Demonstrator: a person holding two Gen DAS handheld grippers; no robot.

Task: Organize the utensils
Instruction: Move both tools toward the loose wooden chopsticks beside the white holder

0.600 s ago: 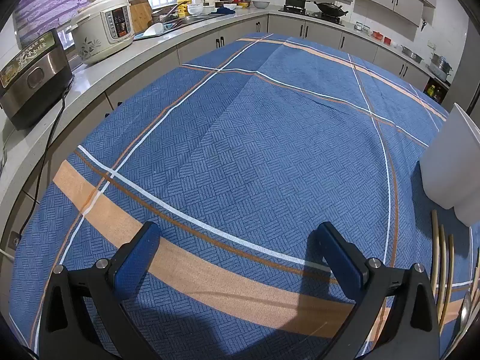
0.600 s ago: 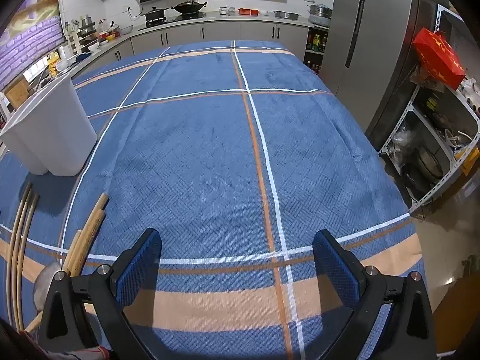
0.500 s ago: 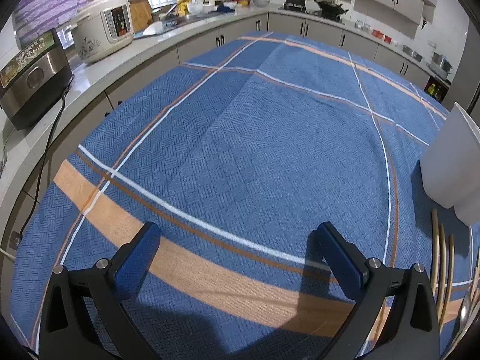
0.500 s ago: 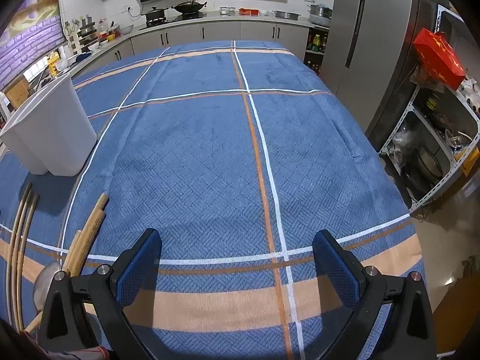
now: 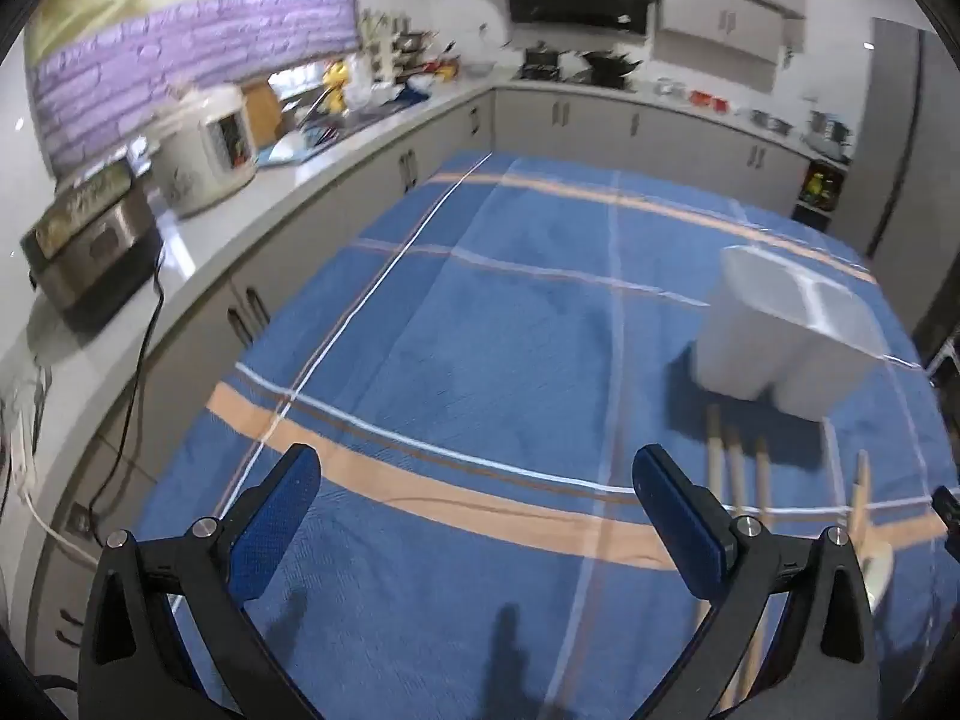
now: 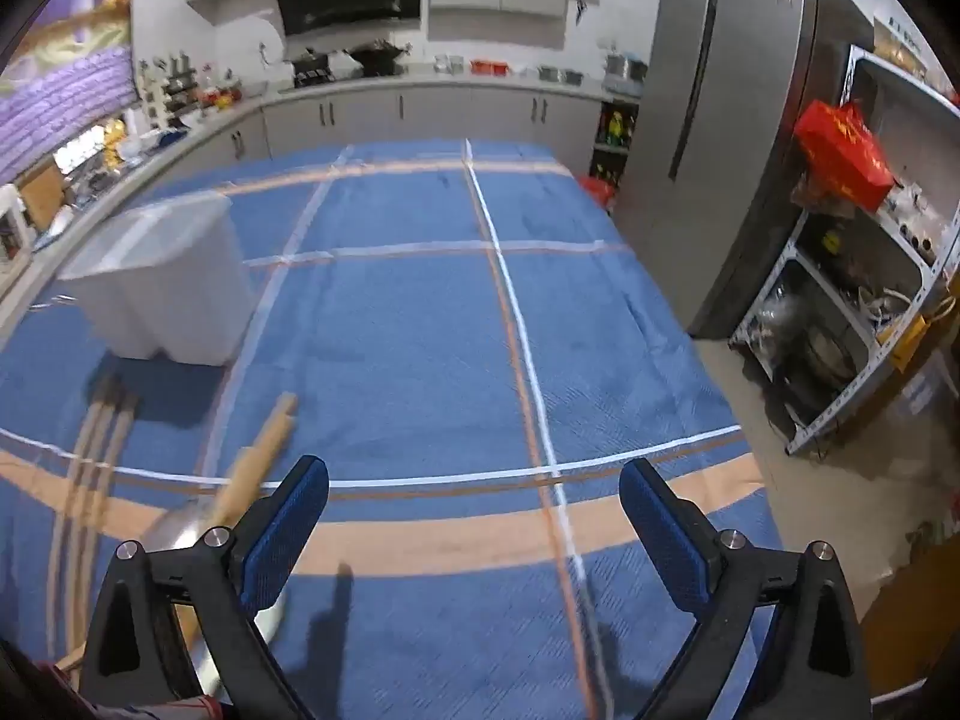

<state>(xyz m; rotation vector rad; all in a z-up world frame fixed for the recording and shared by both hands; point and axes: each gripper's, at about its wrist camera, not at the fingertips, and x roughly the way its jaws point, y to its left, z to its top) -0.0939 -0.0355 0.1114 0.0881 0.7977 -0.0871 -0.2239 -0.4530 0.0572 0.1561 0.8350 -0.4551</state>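
Utensils lay on the blue checked cloth [image 5: 480, 360] covering the bench: three chopsticks [image 5: 735, 468] side by side just in front of a white two-compartment holder [image 5: 786, 330], and a wooden-handled ladle [image 6: 258, 462] a little to their right, its metal bowl nearest the person. In the right wrist view the same chopsticks [image 6: 96, 456] ran down the left edge and the holder [image 6: 162, 282] stood beyond them. Nothing could be seen inside the holder, though its far depths were hidden, so the sorting seemed not yet begun.

Both tools hung above the cloth with jaws spread wide and nothing between them: the left gripper [image 5: 480, 516] over bare cloth to the left of the chopsticks, the right gripper [image 6: 474, 516] with its left pad just beside the ladle handle.

The risks lay mostly in the pick-up. The chopsticks were thin, round and touching or nearly so; a closing grip might have caught two at once, rolled one away, or pinched cloth along with the wood and dragged a fold. The ladle was bowl-heavy, so a grip far up the handle would probably have let it swing. The holder looked light and tall; a long utensil striking its rim at an angle could have tipped or pushed it. Both views were blurred, so fine spacing was hard to judge.
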